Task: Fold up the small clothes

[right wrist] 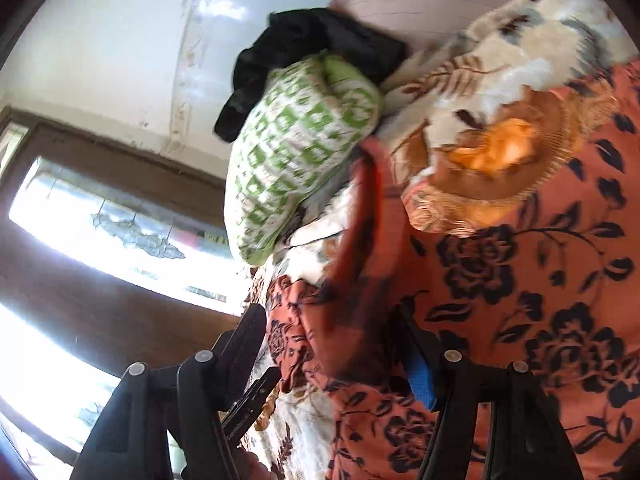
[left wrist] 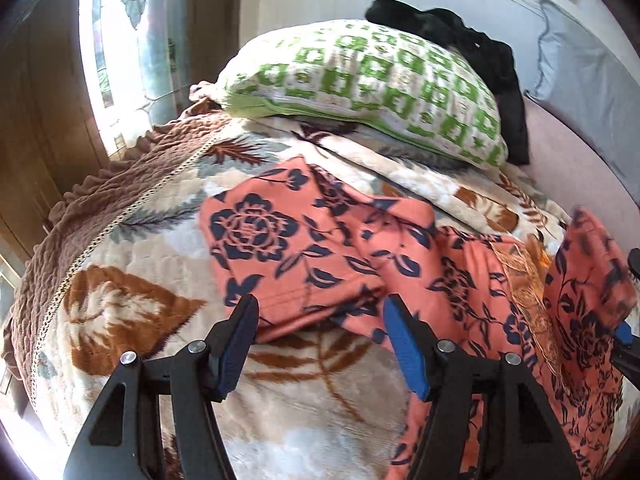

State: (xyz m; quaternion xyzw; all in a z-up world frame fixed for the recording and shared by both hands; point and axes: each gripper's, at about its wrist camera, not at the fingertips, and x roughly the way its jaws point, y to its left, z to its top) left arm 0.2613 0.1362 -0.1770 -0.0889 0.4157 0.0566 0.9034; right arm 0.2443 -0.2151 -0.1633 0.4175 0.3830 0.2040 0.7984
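Note:
An orange garment (left wrist: 304,248) with navy flowers lies spread on the blanket, its left part folded over into a flat panel. Its gold embroidered neckline (left wrist: 528,280) shows to the right. My left gripper (left wrist: 320,312) is open just above the garment's near edge, and its pads touch nothing. In the right wrist view, which is rolled sideways, the same garment (right wrist: 520,280) and neckline (right wrist: 500,168) fill the right half. My right gripper (right wrist: 330,320) hangs open over a blurred fold of it. A piece of the right gripper shows at the left view's right edge.
A floral plush blanket (left wrist: 160,320) with a brown ruffled border covers the bed. A green-and-white pillow (left wrist: 368,88) (right wrist: 296,160) lies at the head, with a black cloth (left wrist: 460,48) (right wrist: 312,52) behind it. A grey pillow (left wrist: 580,72) leans on the wall. A bright window (left wrist: 120,40) is at the left.

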